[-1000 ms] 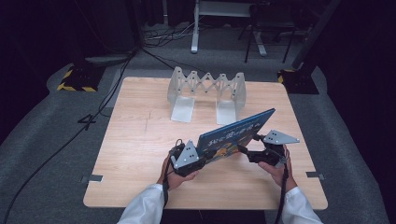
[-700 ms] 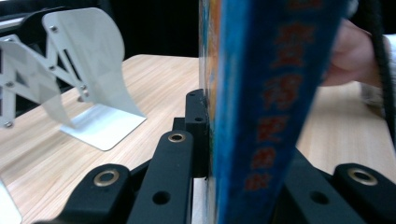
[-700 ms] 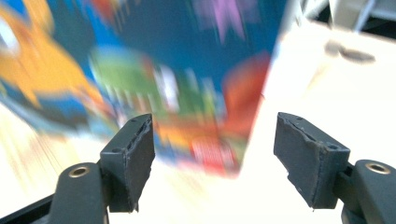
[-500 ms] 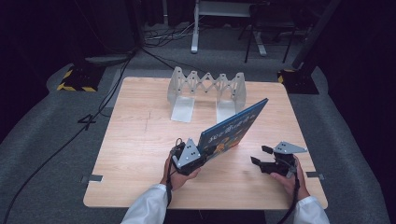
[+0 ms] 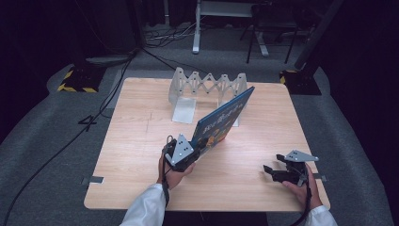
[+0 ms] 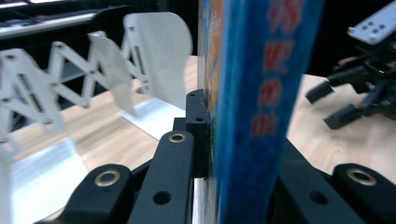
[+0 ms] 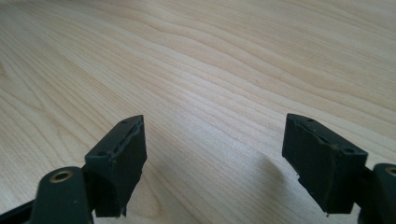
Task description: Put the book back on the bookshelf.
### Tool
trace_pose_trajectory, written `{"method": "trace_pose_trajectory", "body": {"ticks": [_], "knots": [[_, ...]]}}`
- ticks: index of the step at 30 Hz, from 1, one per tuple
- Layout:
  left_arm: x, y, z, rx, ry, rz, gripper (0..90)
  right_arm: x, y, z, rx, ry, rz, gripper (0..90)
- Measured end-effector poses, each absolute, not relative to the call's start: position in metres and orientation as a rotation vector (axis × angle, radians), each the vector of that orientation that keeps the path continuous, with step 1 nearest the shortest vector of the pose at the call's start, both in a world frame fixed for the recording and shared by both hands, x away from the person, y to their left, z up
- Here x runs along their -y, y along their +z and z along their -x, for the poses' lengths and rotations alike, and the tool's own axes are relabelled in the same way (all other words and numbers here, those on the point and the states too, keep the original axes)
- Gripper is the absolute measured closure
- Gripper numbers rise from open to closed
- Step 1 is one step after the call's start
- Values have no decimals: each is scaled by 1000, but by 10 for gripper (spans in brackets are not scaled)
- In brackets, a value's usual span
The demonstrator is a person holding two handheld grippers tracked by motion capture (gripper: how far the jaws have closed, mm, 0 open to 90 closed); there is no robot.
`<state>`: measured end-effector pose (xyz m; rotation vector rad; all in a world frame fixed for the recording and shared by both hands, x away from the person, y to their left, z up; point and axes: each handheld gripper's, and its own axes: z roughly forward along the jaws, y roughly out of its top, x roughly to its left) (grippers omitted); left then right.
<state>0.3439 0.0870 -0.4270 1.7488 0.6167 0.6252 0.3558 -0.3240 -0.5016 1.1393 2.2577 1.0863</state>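
Sideways, left tool (image 6: pixel 205 140) clamps book (image 6: pixel 252 93), right tool (image 7: pixel 210 154) agape

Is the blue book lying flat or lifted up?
Lifted up. The blue book tilts above the table, clamped at its lower corner by the left hand-held gripper.

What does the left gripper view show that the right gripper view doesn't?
Left gripper view alone: the left claw shut on the blue book, the white folding rack behind, and the other claw farther off. Right gripper view alone: the right claw open, nothing between its jaws, which have just been opening. Both: the wooden table.
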Motion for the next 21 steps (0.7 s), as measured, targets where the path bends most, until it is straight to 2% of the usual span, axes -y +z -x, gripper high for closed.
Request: {"method": "trace_pose_trajectory", "body": {"ticks": [21], "knots": [[-146,-403,-368,-785,801,-1705,829,321,-504,-358,-2309,1063,-1125,232]]}}
